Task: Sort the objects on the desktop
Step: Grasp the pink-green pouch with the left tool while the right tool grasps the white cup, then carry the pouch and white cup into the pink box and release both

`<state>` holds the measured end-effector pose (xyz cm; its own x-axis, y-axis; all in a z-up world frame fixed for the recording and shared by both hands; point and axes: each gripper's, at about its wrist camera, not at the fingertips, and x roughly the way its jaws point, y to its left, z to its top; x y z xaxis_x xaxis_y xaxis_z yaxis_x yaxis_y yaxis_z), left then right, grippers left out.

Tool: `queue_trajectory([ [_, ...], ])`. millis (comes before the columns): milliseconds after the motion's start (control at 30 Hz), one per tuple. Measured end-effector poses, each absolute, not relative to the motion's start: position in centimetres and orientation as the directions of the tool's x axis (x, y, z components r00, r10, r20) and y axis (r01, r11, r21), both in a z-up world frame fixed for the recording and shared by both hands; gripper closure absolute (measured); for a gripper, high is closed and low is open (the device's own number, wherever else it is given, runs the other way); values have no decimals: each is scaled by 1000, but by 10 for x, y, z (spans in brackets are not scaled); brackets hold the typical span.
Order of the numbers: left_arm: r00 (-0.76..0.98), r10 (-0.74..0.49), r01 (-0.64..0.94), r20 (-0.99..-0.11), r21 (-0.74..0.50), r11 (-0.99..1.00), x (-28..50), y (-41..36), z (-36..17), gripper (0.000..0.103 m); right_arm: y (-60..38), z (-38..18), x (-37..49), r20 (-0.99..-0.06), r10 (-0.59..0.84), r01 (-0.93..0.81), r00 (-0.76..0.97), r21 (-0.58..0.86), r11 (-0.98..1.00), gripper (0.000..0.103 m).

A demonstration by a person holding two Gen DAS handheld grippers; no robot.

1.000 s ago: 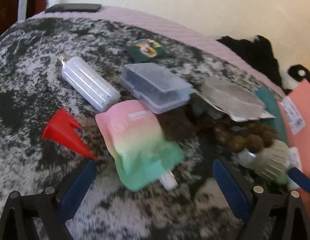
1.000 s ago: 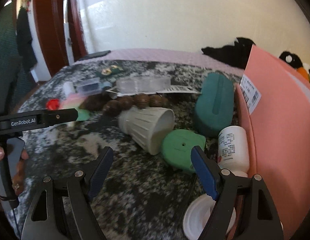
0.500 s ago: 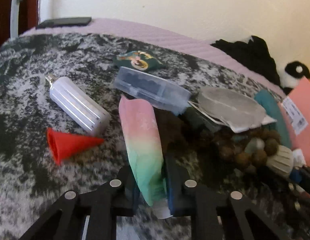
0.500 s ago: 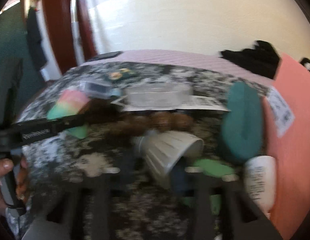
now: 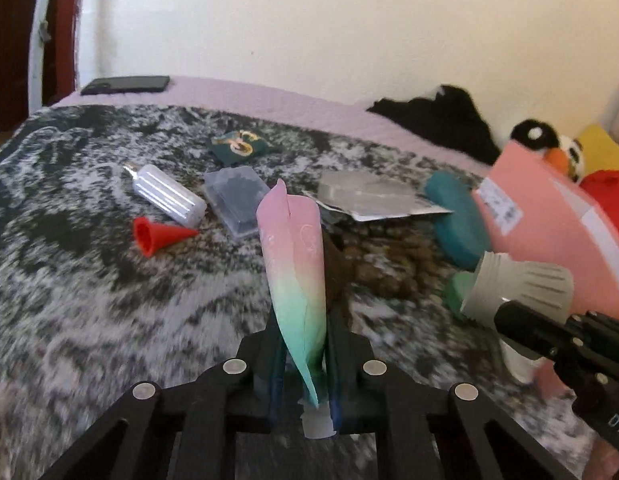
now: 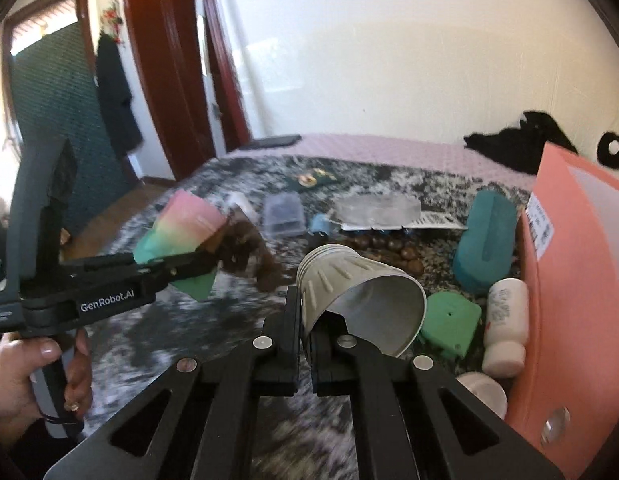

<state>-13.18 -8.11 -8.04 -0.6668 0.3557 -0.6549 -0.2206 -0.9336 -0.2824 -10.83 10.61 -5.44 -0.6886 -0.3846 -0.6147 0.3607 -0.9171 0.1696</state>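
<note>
Pouch [image 5: 295, 268], cup [image 6: 361, 300] gripped, seemingly aloft.

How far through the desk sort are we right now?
Early: no sorted group is visible yet. In hand: the left tongs clamp the pink-green pouch, and the right tongs pinch the ribbed paper cup. Left on the blanket: the red cone, LED bulb, clear case, teal case and white bottle.

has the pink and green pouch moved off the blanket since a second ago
Yes. The pouch lay flat beside the clear plastic box; now it stands lifted above the blanket, pinched in the left gripper, while the box stays put.
</note>
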Motion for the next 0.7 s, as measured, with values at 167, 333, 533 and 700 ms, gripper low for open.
queue_trajectory([
  [167,-686,374,-242,-625,-288,-926,-89,-86,-57,91,104,-21,-66,-573,-422,394,-703,181,-901,100],
  [333,-698,382,-253,-606,-290,-923,-55,-90,-42,91,103,6,-26,-532,-442,418,-722,174,-892,100],
  [533,-720,399,-273,-568,-297,-915,-20,-87,-10,91,106,32,19,-493,-450,431,-745,159,-888,100],
  [700,-731,430,-330,-530,-277,-903,5,-65,23,91,121,50,52,-466,-436,416,-770,152,-897,100],
])
